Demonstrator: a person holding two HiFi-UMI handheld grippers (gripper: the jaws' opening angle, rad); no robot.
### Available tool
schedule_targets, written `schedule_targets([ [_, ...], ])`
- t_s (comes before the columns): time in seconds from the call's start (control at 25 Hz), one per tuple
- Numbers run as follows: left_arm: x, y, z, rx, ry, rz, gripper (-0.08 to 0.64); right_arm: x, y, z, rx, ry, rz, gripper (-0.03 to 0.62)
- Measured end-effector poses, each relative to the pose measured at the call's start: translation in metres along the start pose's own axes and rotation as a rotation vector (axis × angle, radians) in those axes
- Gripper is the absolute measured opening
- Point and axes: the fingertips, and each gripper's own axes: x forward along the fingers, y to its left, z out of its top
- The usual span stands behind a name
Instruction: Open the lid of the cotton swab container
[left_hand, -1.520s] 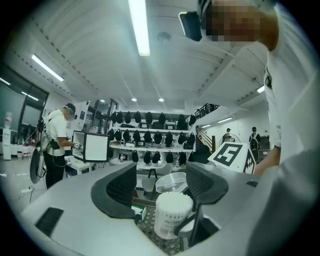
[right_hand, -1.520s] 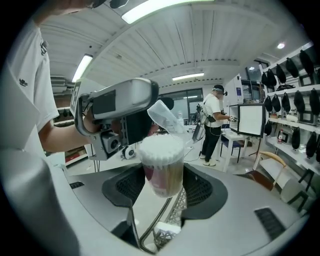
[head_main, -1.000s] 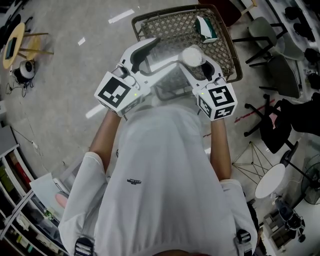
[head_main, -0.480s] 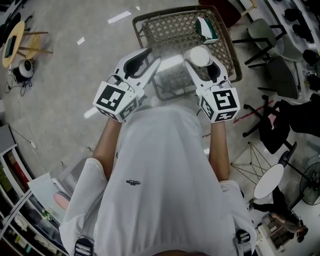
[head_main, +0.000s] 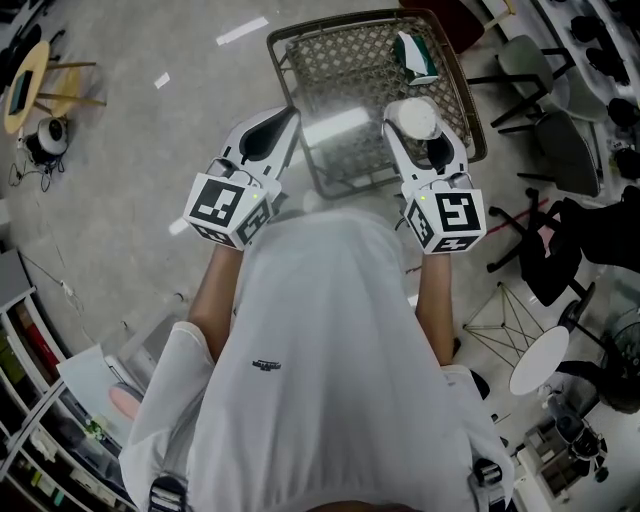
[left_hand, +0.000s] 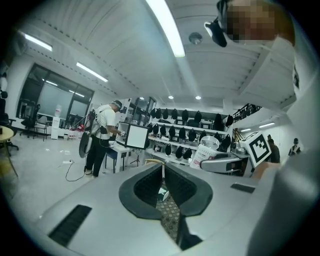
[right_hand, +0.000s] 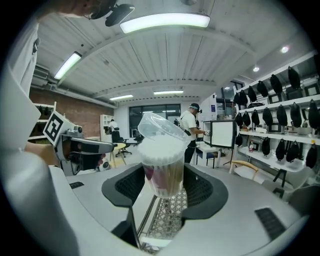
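Observation:
The cotton swab container (right_hand: 163, 169) is a clear cup full of white-tipped swabs. My right gripper (right_hand: 163, 183) is shut on its lower half and holds it upright. Its clear lid (right_hand: 161, 128) stands tilted up and open, hinged at the rim. In the head view the container (head_main: 414, 120) sits at the tip of my right gripper (head_main: 413, 128), above the basket. My left gripper (head_main: 286, 116) is to its left, apart from it. The left gripper (left_hand: 162, 172) has its jaws shut together with nothing between them. From there the container (left_hand: 206, 151) shows at the right.
A woven metal basket table (head_main: 345, 62) lies below both grippers, with a green and white item (head_main: 412, 55) at its far corner. Chairs (head_main: 548, 135) stand to the right. A person (left_hand: 101, 140) stands by a desk in the distance.
The left gripper's jaws have gone from wide open to shut, and it has drawn left, away from the container. The right gripper has shifted slightly right with the container.

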Motion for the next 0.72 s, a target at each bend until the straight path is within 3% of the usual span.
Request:
schedule_targets([
  [0.28, -0.009, 0.003, -0.01, -0.013, 0.015, 0.056, 0.011, -0.011, -0.003, -0.003, 0.001, -0.021, -0.06, 0.23],
  [0.72, -0.012, -0.001, -0.012, 0.003, 0.01, 0.07, 0.009, -0.02, -0.005, -0.015, 0.024, -0.027, -0.09, 0.23],
])
